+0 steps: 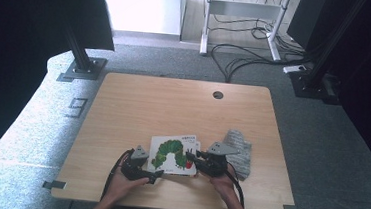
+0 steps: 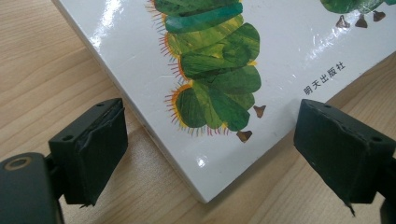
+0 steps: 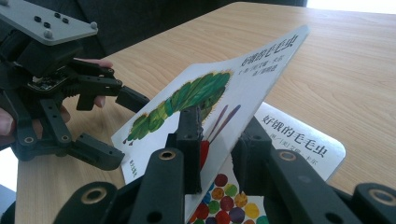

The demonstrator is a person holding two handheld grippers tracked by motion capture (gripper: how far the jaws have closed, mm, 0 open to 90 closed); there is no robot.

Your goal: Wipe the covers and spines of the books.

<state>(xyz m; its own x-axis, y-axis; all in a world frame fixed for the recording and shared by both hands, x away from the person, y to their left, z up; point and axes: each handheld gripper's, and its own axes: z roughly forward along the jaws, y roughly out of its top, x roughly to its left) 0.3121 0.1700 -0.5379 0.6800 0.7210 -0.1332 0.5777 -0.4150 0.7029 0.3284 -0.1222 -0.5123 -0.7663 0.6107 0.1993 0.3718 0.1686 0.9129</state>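
Book: lies on the bench near its front edge.
Right tool: clenched on the lifted cover.
Left tool: released, straddling the book's corner.
Advice: probably raise the cover slowly while pinning that corner.

The high view looks forward and down from above the person's side onto the whole wooden table, with grey floor beyond. The left gripper view sits low and very close, looking along its two black jaws onto a corner of the caterpillar book and the tabletop beneath. The right gripper view sits just above the table, close in, facing across the book's lifted cover toward the left gripper. All three views share the book; the high view and the right gripper view share the left gripper also.
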